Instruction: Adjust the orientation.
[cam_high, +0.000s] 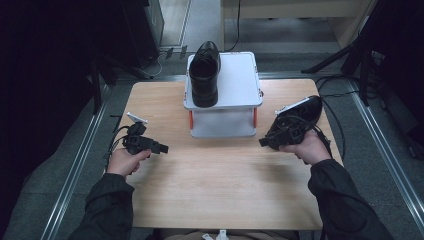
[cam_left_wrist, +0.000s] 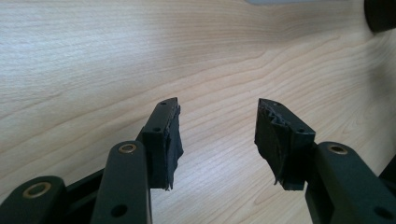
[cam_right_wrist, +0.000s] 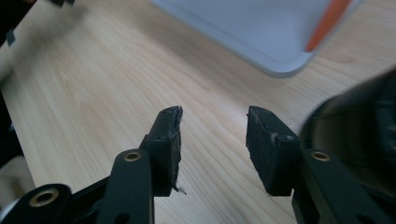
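Note:
A black dress shoe (cam_high: 205, 75) stands on the left half of a white raised stand (cam_high: 237, 85) at the table's far middle, toe pointing away from me. A second black shoe (cam_high: 306, 111) lies on the table to the right of the stand, and its blurred dark side (cam_right_wrist: 359, 130) is close beside the right jaw in the right gripper view. My right gripper (cam_high: 262, 143) (cam_right_wrist: 214, 140) is just in front of that shoe, open with nothing between its fingers. At the table's left my left gripper (cam_high: 163, 148) (cam_left_wrist: 217, 140) hovers over bare wood, open with nothing in it.
The wooden table (cam_high: 225, 190) has free room across its middle and front. The stand (cam_right_wrist: 261, 32) has orange side strips (cam_right_wrist: 329, 21). Metal floor rails (cam_high: 80, 160) run along both sides of the table, and dark tripod legs (cam_high: 350, 55) stand at the far right.

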